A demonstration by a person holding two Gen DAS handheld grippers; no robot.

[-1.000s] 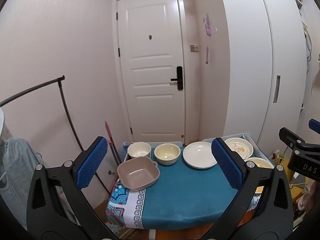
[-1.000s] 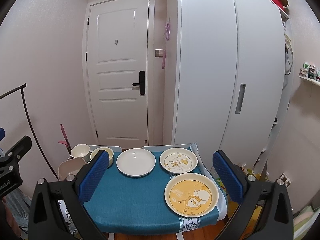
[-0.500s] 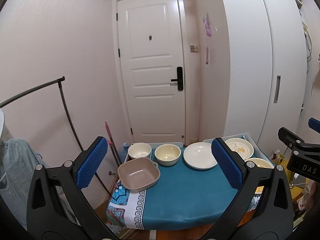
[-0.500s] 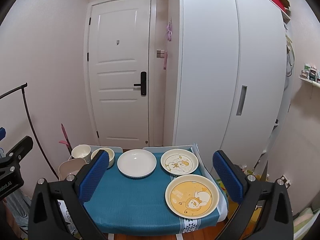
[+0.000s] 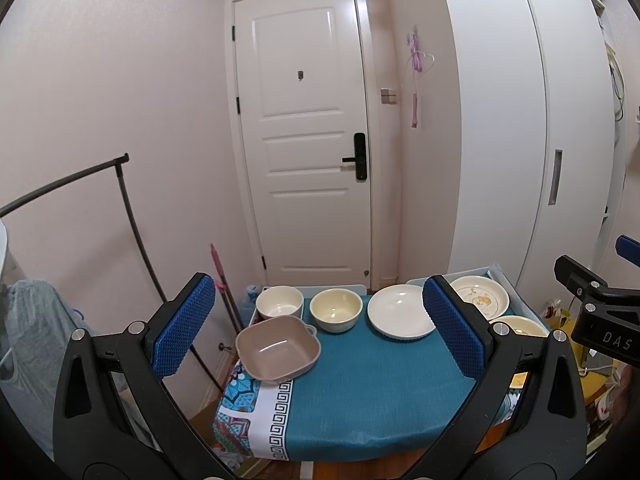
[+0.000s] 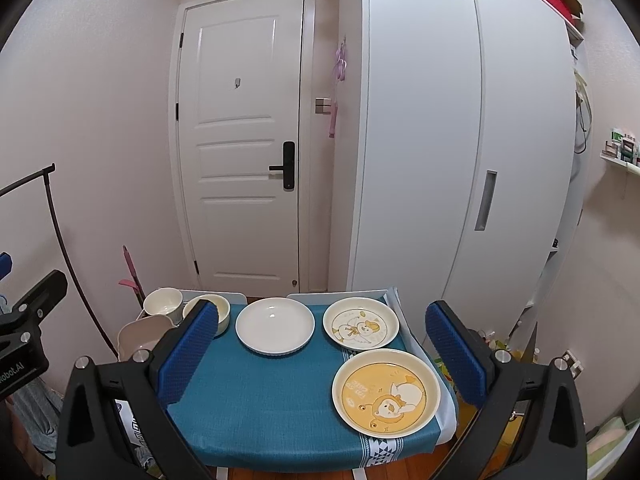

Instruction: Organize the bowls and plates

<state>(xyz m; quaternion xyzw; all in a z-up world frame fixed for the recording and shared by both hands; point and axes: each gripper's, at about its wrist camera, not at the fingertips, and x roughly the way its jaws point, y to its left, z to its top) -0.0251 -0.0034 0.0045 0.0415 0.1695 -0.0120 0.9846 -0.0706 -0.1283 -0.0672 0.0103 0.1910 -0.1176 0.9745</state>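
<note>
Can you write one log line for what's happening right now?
stage: start | left tongs: open, empty | right tongs: open, empty | square pink bowl: untouched | round yellow bear plate: untouched

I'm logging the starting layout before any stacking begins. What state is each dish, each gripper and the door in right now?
left gripper: open, holding nothing.
right gripper: open, holding nothing.
pink square bowl: upright, empty, at the table's left edge.
white bowl: upright, empty.
cream bowl: upright, empty.
plain white plate: flat, unstacked.
duck plate: flat, unstacked.
yellow bear plate: flat, unstacked.
door: closed.
</note>
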